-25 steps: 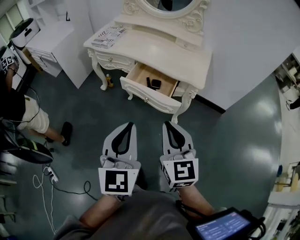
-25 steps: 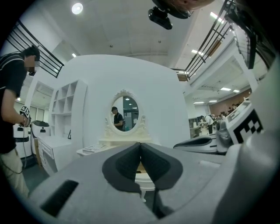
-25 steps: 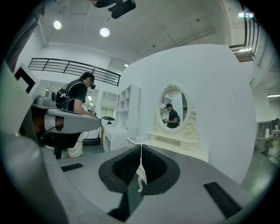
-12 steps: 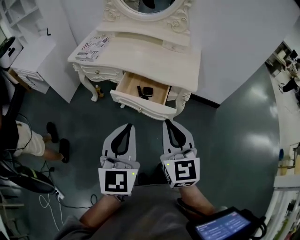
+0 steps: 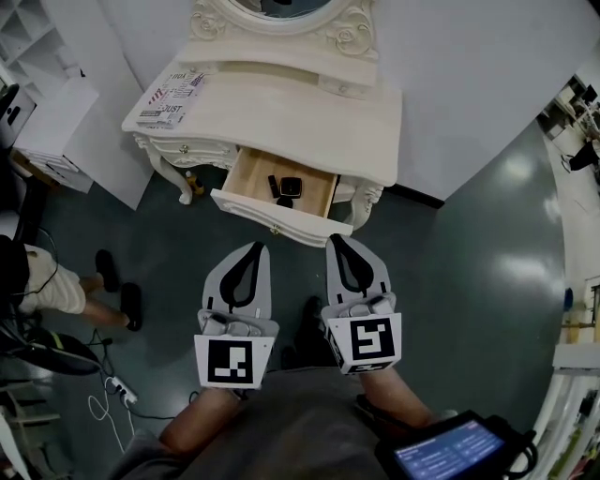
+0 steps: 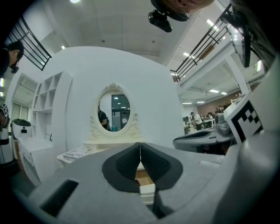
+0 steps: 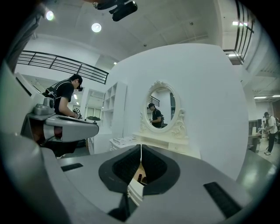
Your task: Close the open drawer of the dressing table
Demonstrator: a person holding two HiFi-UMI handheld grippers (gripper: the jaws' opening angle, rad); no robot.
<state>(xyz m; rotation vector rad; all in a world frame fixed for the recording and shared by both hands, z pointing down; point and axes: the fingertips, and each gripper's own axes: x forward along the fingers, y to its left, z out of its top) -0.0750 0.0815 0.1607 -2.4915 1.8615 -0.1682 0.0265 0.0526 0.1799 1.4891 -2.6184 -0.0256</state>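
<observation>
The cream dressing table (image 5: 281, 112) stands against the white wall, and its right-hand drawer (image 5: 281, 217) is pulled out, with a few small dark objects (image 5: 289, 187) inside. Both grippers point level at it. My left gripper (image 5: 256, 247) is shut and empty, its tips a little short of the drawer front, towards its left part. The right gripper (image 5: 336, 240), also shut and empty, has its tips close to the drawer's right corner. In the left gripper view the drawer front (image 6: 146, 192) shows through the gap below the closed jaws (image 6: 140, 144); in the right gripper view the drawer (image 7: 135, 186) lies just beyond the jaws (image 7: 141, 146).
A magazine (image 5: 167, 97) lies on the tabletop's left end, under the oval mirror (image 5: 272, 9). A white shelf unit (image 5: 47, 112) stands to the left. A person's legs (image 5: 56, 281) and floor cables (image 5: 112, 389) are at the left; a tablet screen (image 5: 450, 455) hangs at my right.
Both grippers have advanced side by side towards the dressing table; the open drawer now sits much closer to their tips. The jaws stay shut.
</observation>
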